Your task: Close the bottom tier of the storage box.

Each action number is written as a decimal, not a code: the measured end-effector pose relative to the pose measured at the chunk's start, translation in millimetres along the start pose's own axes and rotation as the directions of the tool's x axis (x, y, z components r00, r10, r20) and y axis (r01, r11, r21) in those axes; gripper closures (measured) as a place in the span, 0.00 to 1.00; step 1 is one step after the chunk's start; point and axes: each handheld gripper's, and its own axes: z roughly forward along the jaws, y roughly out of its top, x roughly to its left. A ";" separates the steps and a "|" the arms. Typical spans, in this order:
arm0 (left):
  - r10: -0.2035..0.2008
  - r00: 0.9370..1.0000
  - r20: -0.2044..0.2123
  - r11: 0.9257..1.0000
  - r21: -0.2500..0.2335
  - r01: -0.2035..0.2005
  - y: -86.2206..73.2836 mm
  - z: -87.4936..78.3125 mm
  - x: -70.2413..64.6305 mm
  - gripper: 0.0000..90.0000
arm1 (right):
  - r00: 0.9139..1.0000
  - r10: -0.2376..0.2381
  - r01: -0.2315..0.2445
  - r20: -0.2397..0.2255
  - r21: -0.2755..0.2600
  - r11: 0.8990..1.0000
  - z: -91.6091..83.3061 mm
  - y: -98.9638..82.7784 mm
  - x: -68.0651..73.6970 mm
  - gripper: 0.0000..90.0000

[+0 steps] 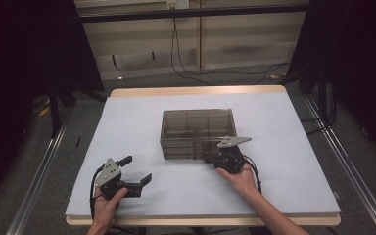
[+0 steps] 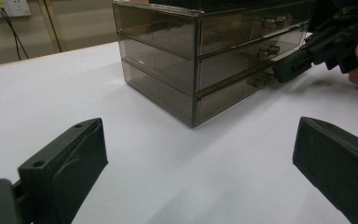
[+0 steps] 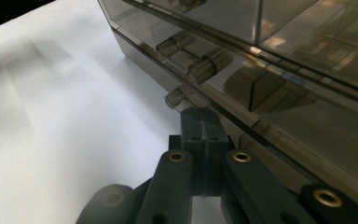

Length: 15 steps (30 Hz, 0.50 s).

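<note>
Your right gripper (image 3: pixel 200 121) has its jaws pressed together with nothing between them, their tips at the front of the smoky drawer box (image 1: pixel 198 132), right by the small knob of the bottom drawer (image 3: pixel 175 97); whether they touch the knob you cannot tell from these pictures. In the left gripper view the same tips sit at the lower front corner of the box, below the two upper knobs (image 2: pixel 270 35). All three drawers look closed and flush, so by the look of it nothing has been pulled out yet: you are at the approach to the lowest drawer, and hooking or gripping that knob and drawing the drawer out is what remains. Your left gripper (image 1: pixel 136 172) waits near the front left of the desk (image 1: pixel 284 161), jaws wide apart and empty, well clear of the box, which stands near the desk's middle.
</note>
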 end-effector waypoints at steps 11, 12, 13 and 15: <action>-0.010 1.000 0.010 1.000 0.015 0.010 0.5 1.3 1.2 0.03 | 1.000 0.002 -0.002 0.010 0.000 1.000 0.3 0.8 -2.6 1.00; -0.007 1.000 0.009 1.000 0.015 0.007 0.5 1.0 1.1 0.03 | 1.000 0.002 -0.002 0.018 0.001 1.000 0.5 0.8 -2.3 1.00; -0.005 1.000 0.010 1.000 0.008 0.005 0.3 1.0 1.1 0.03 | 1.000 0.005 -0.005 0.023 0.003 1.000 0.7 0.8 -2.3 1.00; -0.008 1.000 0.015 1.000 -0.001 0.008 -0.2 0.7 0.6 0.03 | 0.999 0.012 -0.012 0.031 0.002 1.000 0.5 0.9 -2.2 1.00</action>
